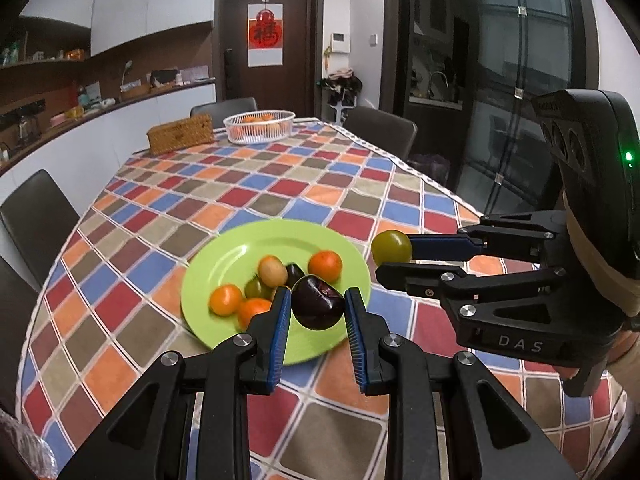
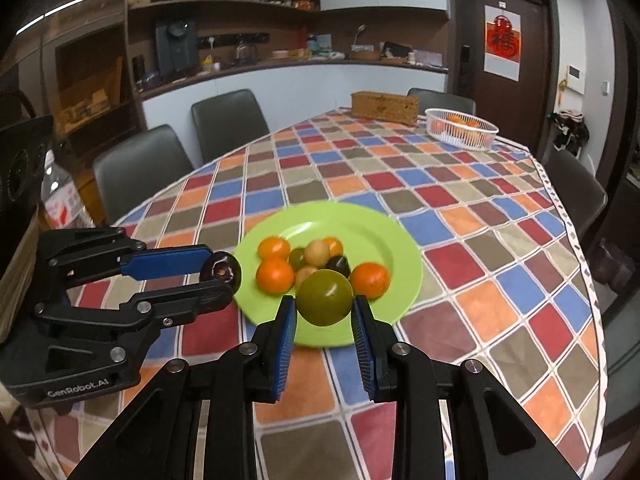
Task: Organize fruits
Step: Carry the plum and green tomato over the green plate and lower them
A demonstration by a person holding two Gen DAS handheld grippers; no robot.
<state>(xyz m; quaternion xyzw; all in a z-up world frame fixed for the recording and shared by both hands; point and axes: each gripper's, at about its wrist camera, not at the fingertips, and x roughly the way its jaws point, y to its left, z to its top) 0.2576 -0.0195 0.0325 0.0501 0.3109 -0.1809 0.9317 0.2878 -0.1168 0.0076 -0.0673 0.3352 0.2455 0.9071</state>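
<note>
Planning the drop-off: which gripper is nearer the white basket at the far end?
Right, by a small margin, hedged. Both grippers hover at the green plate, far from the white basket. The right gripper sits slightly farther forward than the left gripper.

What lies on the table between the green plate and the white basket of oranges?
Nothing: only bare checked tablecloth runs from the green plate to the white basket. The wicker box sits beside the basket, off that line. The right wrist view shows it best.

Tablecloth [image 2: 480,208]: checkered, covering the table
Wicker box [image 2: 385,108]: sitting at the far end
Chairs [image 2: 230,124]: standing alongside the table
Door [image 1: 266,40]: showing a red hanging
</note>
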